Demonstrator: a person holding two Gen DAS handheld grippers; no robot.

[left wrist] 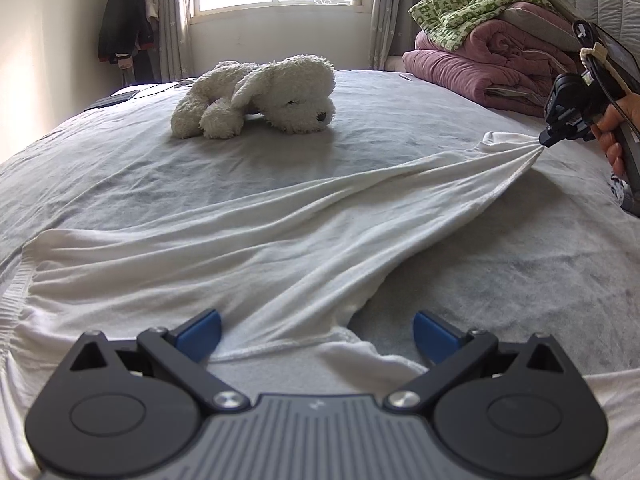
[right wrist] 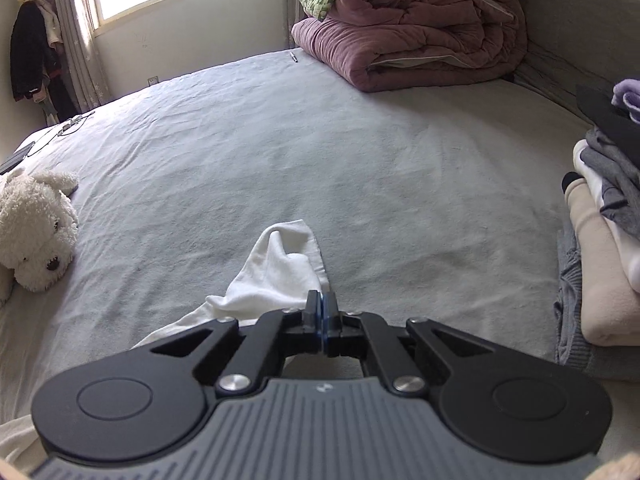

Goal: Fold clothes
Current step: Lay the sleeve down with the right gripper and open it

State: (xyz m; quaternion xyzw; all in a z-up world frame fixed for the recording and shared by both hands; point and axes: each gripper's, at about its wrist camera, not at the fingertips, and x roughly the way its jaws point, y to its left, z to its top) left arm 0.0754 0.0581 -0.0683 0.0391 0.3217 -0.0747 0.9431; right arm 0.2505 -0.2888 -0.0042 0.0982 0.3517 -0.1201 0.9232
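Note:
A white garment (left wrist: 256, 236) lies stretched across the grey bed sheet (left wrist: 200, 160). My left gripper (left wrist: 317, 334) is open just above its near hem, blue pads wide apart, cloth lying between them untouched. At the right edge of the left wrist view, my right gripper (left wrist: 545, 139), held by a hand, pinches the garment's far end into a gathered point and pulls it taut. In the right wrist view the right gripper (right wrist: 322, 303) is shut on that end of the white garment (right wrist: 280, 272), which bunches ahead of the fingertips.
A white plush dog (left wrist: 260, 96) lies on the far middle of the bed. Folded pink and green quilts (left wrist: 480, 52) are piled at the head. A stack of folded clothes (right wrist: 604, 240) sits at the right. A phone and cable (left wrist: 116, 99) lie at the far left.

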